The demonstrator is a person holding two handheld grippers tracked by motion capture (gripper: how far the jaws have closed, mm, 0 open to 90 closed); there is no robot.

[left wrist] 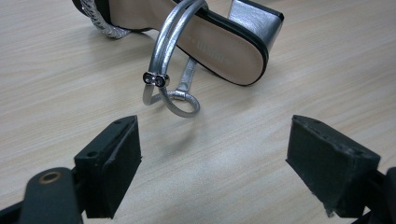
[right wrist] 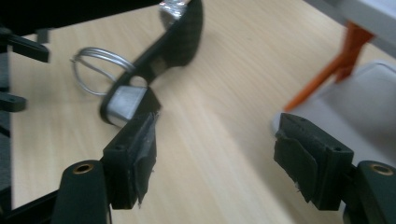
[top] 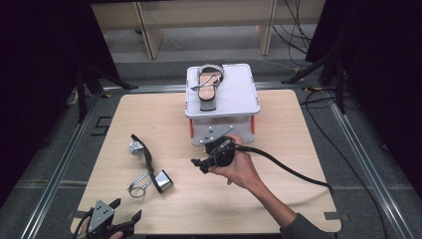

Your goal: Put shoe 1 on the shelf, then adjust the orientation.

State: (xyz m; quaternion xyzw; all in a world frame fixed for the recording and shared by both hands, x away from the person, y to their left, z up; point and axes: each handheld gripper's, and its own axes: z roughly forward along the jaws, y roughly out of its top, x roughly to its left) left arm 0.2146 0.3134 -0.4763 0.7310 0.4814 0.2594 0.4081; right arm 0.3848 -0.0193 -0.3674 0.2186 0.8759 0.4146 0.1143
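Sandal (top: 149, 164) on its side, heel toward person

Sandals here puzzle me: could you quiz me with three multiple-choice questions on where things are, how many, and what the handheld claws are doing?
1. Where is the upright sandal?
A. on the white stand
B. on the floor
C. in a hand

2. How many sandals are in the high view?
A. one
B. two
C. four

3. How do the left gripper jaws stand?
A. clamped on a strap
B. apart, holding nothing
C. shut on a heel

A: it lies on the stand's top.
B: a second sandal lies on the wooden table.
B: bare wood shows between them.
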